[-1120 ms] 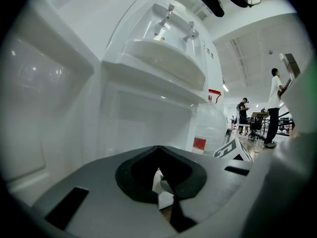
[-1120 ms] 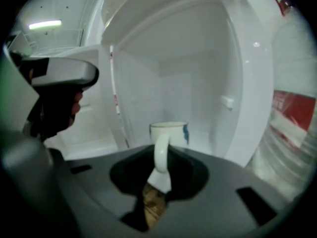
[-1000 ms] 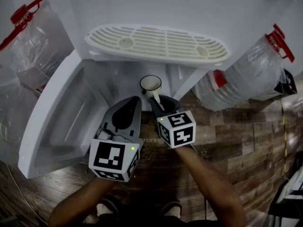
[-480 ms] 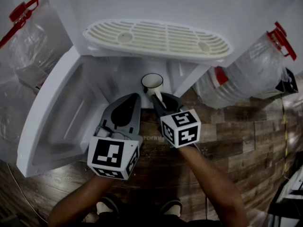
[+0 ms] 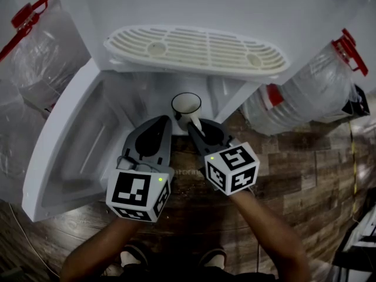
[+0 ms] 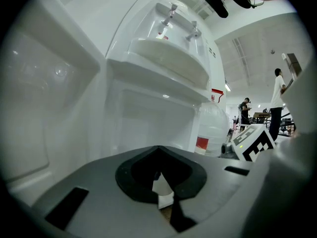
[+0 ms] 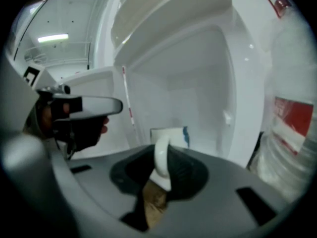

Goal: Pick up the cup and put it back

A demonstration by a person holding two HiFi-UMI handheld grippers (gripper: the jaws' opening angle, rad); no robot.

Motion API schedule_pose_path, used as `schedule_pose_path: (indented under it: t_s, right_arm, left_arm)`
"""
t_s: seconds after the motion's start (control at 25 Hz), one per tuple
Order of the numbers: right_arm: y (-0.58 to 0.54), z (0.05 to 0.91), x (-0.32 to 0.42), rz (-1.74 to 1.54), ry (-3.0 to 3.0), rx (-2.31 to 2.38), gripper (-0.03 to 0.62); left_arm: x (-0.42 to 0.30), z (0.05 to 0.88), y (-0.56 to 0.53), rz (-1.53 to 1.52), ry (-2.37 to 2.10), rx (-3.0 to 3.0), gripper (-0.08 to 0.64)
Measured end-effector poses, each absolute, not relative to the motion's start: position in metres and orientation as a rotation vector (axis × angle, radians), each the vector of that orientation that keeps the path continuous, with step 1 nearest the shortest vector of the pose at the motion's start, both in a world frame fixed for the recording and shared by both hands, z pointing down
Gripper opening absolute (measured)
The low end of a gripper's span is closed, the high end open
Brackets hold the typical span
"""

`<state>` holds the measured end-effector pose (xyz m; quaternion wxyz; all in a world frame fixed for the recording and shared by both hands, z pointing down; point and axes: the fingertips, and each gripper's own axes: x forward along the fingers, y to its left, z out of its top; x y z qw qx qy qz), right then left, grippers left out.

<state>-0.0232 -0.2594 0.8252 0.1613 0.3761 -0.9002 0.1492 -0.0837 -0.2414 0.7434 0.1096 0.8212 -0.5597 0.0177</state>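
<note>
- One narrow hold only: pinched between the jaws of the right claw (image 5: 195, 127), just the loop handle (image 7: 161, 158) of the white cup (image 5: 187, 104), with the body out ahead of the tips and unsupported.
- Likely to swing or tip about that pinch, judging by the off-centre weight; could slip free if the squeeze eases even slightly.
- Could knock against the drip tray (image 5: 194, 50) overhead, or against the right wall of the dispenser cabinet (image 5: 233, 96), if raised or swung carelessly. Little room either way.
- Could land tilted on the way back and topple, if set on the very front edge of the cabinet floor rather than further inside.
- Relative to the right claw: upright, mouth up, touching it at the handle only, and directly beyond the tips.
- Relative to the cabinet: at the front edge of the opening, under the drip tray, nearer the right wall than the open door (image 5: 70, 151) on the left.
- Cannot tell whether resting on the cabinet floor or hanging just clear of it.
- Pressed together on nothing: left claw (image 5: 165, 122), just beside the right one, left of the cup and apart from it; could bump the cup if drawn across.
- Outside the cabinet on the right, well apart from the cup: large water bottle (image 5: 317, 93).
</note>
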Motion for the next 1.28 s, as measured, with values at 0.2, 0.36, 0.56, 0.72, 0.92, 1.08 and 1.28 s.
schedule_pose_path:
  t_s: [0.2,0.36,0.56,0.72,0.92,1.08,1.28]
  right_arm:
    - [-0.242,0.801,-0.018,0.453,-2.636,1.062,0.077]
    - [-0.224,0.774,-0.015,0.429,-2.674,1.035,0.077]
    - [-0.2,0.734,-0.005,0.431,-2.718,1.028,0.077]
    - [-0.18,0.696,0.002,0.452,-2.732,1.036,0.077]
    - [-0.152,0.638,0.014,0.478,-2.725,1.048,0.077]
    - [-0.128,0.579,0.019,0.48,-2.73,1.035,0.077]
    - [-0.099,0.49,0.023,0.479,-2.743,1.036,0.077]
  left_arm:
    - [-0.089,0.738,-0.24,0.047,-1.646,2.398,0.005]
    - [-0.091,0.725,-0.233,0.037,-1.631,2.387,0.005]
    - [-0.087,0.697,-0.214,0.085,-1.582,2.449,0.005]
    - [-0.086,0.661,-0.196,0.12,-1.538,2.488,0.005]
    - [-0.086,0.597,-0.175,0.16,-1.524,2.519,0.005]
    - [-0.089,0.53,-0.158,0.176,-1.539,2.529,0.005]
    - [-0.093,0.431,-0.137,0.14,-1.534,2.515,0.005]
